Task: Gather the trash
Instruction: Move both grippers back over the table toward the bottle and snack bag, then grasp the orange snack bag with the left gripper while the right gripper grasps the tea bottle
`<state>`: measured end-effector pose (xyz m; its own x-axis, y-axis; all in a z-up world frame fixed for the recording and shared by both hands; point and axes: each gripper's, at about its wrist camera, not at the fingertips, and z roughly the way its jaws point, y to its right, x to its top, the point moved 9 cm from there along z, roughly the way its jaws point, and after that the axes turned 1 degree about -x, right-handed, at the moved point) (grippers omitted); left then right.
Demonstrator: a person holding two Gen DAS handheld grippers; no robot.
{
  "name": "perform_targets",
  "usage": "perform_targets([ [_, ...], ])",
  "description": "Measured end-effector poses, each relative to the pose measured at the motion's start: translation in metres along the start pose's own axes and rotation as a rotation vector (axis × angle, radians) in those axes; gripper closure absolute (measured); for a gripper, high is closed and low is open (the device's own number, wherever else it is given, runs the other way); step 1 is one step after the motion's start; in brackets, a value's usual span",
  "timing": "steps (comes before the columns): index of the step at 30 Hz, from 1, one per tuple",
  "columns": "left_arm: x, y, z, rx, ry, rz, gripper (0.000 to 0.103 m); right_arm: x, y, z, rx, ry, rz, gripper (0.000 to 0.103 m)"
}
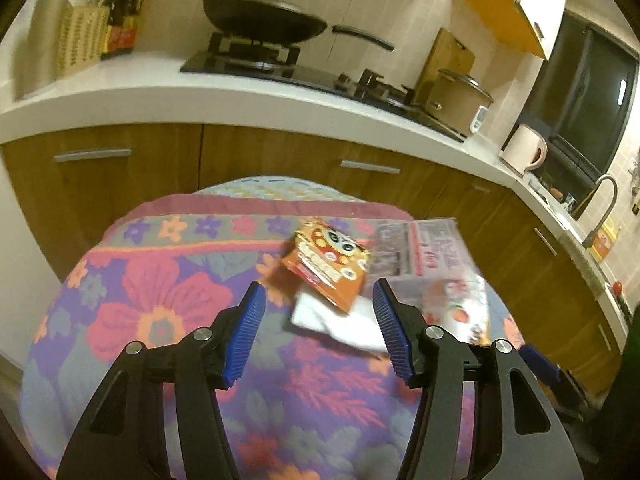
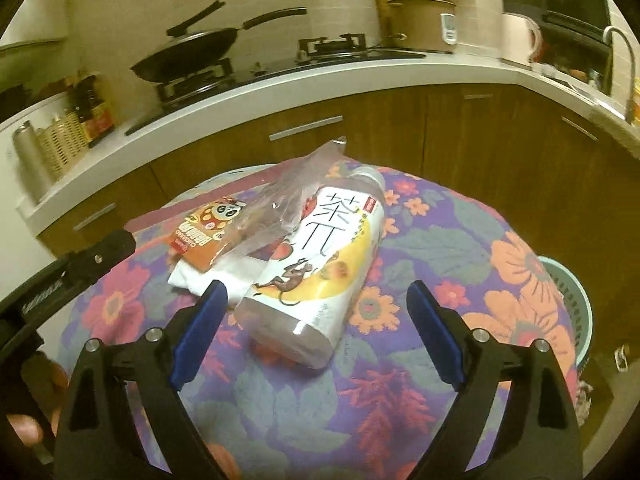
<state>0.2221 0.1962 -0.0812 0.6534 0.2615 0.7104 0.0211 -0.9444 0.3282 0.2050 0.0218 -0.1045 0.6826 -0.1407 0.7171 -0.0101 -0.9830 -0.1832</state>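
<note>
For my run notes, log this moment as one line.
left gripper: open, empty | right gripper: open, over tea bottle | orange snack packet: on table

Toppled bottle (image 2: 316, 264); orange wrapper (image 2: 204, 236) beside

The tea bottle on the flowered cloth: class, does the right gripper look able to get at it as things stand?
Probably yes: the right gripper is open, the tea bottle lies just ahead, nothing between.

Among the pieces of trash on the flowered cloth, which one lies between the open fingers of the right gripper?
The tea bottle, lying on its side. The orange snack packet and white paper lie left.
</note>
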Motion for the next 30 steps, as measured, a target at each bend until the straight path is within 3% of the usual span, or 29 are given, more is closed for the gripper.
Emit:
perform_targets([
  [12,0.019,-0.028,0.080,-0.046,-0.140,-0.046,0.049,-0.004,-0.012,0.033,-0.173,0.011,0.019,0.016],
  [20,0.014,-0.014,0.105,-0.091,-0.194,-0.035,0.050,-0.004,-0.005,0.044,-0.194,-0.006,0.039,0.018],
  [22,0.013,-0.010,0.107,-0.090,-0.195,-0.026,0.051,-0.004,-0.002,0.046,-0.189,-0.016,0.054,0.025],
  [25,0.012,-0.006,0.111,-0.097,-0.210,-0.022,0.060,-0.008,0.000,0.049,-0.174,-0.041,0.063,0.038],
  [30,0.012,-0.006,0.113,-0.069,-0.211,-0.020,0.072,-0.008,0.004,0.045,-0.168,-0.037,0.073,0.041],
])
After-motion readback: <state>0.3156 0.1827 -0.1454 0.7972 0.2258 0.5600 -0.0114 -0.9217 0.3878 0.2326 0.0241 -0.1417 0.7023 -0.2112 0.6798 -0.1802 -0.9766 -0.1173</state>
